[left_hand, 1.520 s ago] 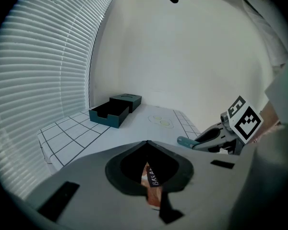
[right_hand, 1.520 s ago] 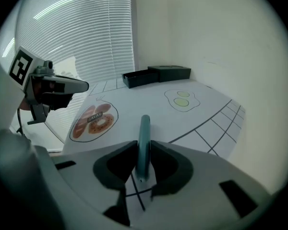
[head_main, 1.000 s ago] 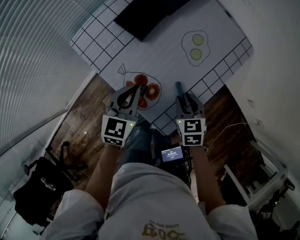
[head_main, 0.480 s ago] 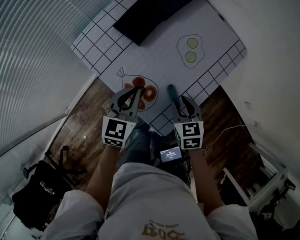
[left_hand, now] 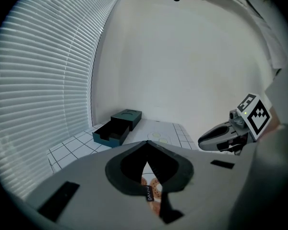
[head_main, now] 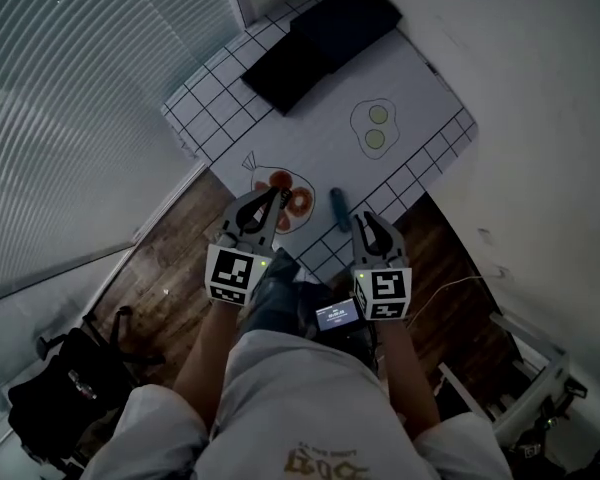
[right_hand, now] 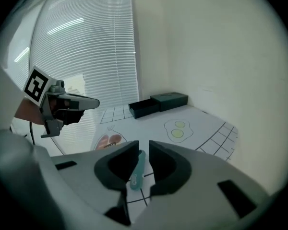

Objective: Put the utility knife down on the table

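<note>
Teal utility knife (head_main: 338, 205) lying flat on the white gridded table (head_main: 320, 118) by its near edge, right gripper (head_main: 365, 223) just nearer and clear of it (jaws released, just been closing, pads gripping nothing), left gripper (head_main: 276, 193) further left, clenched and empty.

The white gridded table (head_main: 315, 133) carries a teal utility knife (head_main: 338, 205) lying flat and a dark box (head_main: 320, 40).

Low in the frame, the right gripper (right_hand: 143, 148), its jaws just closing, grips nothing; through their gap the utility knife (right_hand: 136, 170) lies on the table (right_hand: 206, 124).
</note>
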A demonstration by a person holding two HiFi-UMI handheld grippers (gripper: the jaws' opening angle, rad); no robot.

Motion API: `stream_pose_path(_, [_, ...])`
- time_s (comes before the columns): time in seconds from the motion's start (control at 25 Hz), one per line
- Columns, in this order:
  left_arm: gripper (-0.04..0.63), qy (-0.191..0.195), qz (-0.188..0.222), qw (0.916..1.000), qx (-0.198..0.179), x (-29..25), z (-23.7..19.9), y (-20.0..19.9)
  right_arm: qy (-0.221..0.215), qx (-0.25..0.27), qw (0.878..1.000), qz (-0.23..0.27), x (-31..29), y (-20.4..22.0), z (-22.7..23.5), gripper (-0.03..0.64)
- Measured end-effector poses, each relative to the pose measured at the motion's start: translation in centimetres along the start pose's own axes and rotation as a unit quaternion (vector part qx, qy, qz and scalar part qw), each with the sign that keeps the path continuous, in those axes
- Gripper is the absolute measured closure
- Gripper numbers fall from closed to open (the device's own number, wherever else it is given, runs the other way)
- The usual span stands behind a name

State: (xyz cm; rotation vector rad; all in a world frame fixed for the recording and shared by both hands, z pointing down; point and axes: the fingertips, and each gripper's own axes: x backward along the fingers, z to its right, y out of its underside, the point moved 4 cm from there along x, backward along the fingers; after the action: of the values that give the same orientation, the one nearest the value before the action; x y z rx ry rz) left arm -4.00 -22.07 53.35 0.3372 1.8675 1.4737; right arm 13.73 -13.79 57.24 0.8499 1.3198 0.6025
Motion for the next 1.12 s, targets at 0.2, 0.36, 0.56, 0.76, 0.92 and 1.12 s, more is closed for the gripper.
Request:
stream_pose_path(0.2, [0.588, -0.009, 0.018, 0.9998, -0.007, 1.9, 1.0, -2.0, 0.035, 0.017, 0.998, 0.047, 2.5, -2.4, 0.4, 0.588])
stream_pose_path(0.36, [0.588, -0.015, 0.032, 0.9993, -0.012, 3.0, 2.4, -3.7, 0.044, 0.025, 0.995, 0.086, 4.6, -4.7, 0.7, 0.597])
stream_pose_path(0.56, [0.588, -0.021, 0.065, 0.9971, -0.034, 4.5, 3.9, -7.0, 0.049, 0.002, 0.99, 0.135, 7.2, -7.4, 1.3, 0.604])
stream_pose_path(0.76, [0.588, -0.036, 0.111, 0.9915, -0.057, 6.1, 4.4, -10.7, 0.047, -0.007, 0.983, 0.175, 9.3, -10.0, 1.9, 0.607])
stream_pose_path(0.92, [0.588, -0.048, 0.14, 0.9872, -0.059, 7.1, 4.8, -12.9, 0.058, 0.008, 0.978, 0.201, 10.8, -11.7, 1.9, 0.607])
stream_pose_path(1.12, [0.588, -0.047, 0.161, 0.9834, -0.068, 8.2, 6.1, -14.7, 0.042, 0.021, 0.974, 0.22, 11.9, -13.1, 1.3, 0.609])
